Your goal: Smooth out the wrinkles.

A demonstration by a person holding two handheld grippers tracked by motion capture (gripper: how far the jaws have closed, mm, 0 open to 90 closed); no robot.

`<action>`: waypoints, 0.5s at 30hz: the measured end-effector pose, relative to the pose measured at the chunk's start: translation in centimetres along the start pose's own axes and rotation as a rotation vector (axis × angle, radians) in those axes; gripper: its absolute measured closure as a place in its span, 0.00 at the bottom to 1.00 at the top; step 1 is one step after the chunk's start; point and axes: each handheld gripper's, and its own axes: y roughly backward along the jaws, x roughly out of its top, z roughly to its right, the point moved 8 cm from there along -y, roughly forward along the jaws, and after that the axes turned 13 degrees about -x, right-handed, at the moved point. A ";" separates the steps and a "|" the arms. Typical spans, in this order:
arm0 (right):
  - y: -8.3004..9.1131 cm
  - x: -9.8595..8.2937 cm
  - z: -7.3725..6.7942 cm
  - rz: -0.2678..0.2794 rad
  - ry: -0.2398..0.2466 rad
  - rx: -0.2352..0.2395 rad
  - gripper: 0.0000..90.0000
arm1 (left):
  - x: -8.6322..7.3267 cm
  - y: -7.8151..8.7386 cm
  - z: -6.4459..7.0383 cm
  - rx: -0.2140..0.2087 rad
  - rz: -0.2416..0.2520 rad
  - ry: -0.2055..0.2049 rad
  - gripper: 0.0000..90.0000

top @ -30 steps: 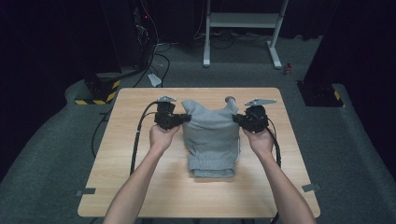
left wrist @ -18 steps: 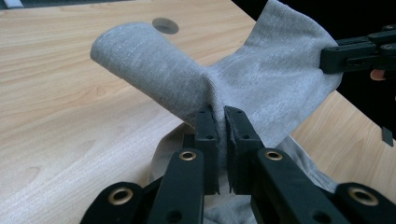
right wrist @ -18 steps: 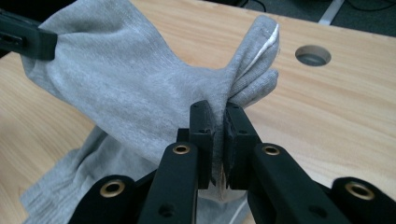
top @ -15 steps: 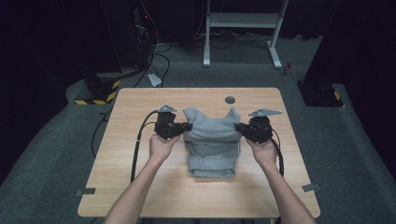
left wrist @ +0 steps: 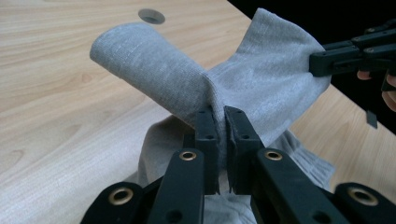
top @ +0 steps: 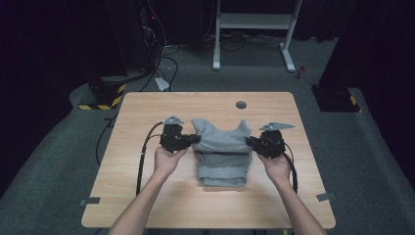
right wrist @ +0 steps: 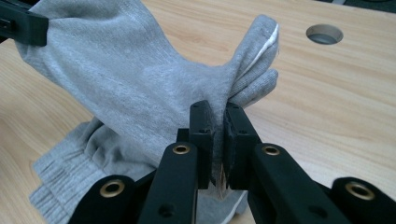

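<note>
Both grippers, the left gripper [top: 195, 140] and the right gripper [top: 250, 142], have their jaws clamped on opposite side edges of the grey knit sweater [top: 221, 152], whose far half is lifted off the worktop [top: 147, 112]. To fold neatly, I'd bring both hands forward together, level, landing the lifted edge square on the ribbed hem [top: 221, 180].
</note>
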 end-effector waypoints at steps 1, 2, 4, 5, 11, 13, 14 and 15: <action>0.0 -0.3 0.0 -0.004 -0.005 -0.001 0.92 | -0.2 0.0 0.1 -0.001 -0.001 -0.001 0.94; 0.1 -0.5 0.0 -0.001 -0.007 0.000 0.92 | -0.3 0.0 0.2 -0.004 0.000 -0.003 0.94; 0.2 -0.9 -0.1 0.001 0.000 -0.002 0.92 | -0.8 -0.1 0.3 -0.013 -0.007 0.009 0.94; 0.3 -1.1 -0.1 -0.002 0.001 -0.001 0.92 | -1.1 -0.1 0.3 -0.014 -0.011 0.007 0.94; 0.3 -2.9 -0.6 -0.022 0.003 0.012 0.92 | -2.6 -0.3 0.8 -0.027 -0.032 0.014 0.94; 0.3 -3.6 -0.8 -0.033 0.008 0.011 0.92 | -3.5 -0.6 1.0 -0.027 -0.052 0.014 0.94; 0.3 -4.1 -0.9 -0.040 0.008 0.010 0.92 | -3.9 -0.7 1.1 -0.030 -0.059 0.018 0.94; 0.3 -4.5 -1.0 -0.045 0.007 0.011 0.92 | -4.2 -0.8 1.1 -0.029 -0.066 0.014 0.94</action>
